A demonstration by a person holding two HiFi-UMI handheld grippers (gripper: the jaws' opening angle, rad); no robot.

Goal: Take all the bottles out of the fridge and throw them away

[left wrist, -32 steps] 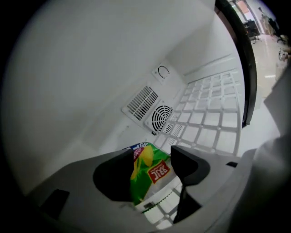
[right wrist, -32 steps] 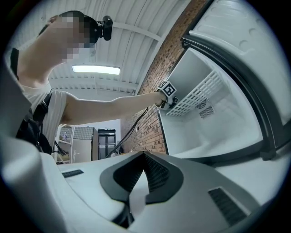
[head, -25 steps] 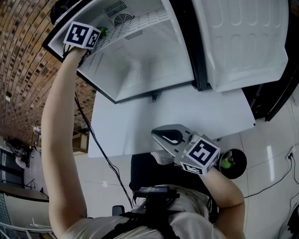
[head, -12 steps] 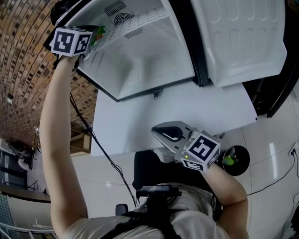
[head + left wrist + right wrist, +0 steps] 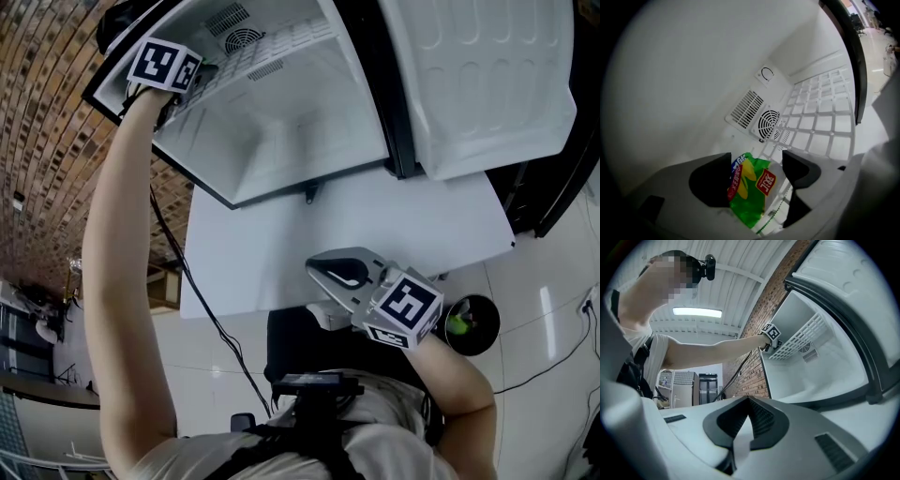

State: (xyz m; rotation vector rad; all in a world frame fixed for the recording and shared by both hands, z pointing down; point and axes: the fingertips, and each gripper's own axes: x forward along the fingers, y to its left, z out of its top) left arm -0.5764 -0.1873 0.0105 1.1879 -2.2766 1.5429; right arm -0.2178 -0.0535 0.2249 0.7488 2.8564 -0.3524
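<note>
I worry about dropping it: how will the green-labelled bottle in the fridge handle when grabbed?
The bottle looks like clear thin plastic, so probably light and liable to give under a squeeze. Its glossy green label may be slippery. Being round, it could roll on the slatted shelf if nudged.

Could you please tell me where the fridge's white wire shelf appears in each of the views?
Head view: wire shelf, top, left of centre.
Left gripper view: right of centre, beyond the jaws.
Right gripper view: upper right.
Shared landmark: round fan vent at the shelf's back edge.
</note>
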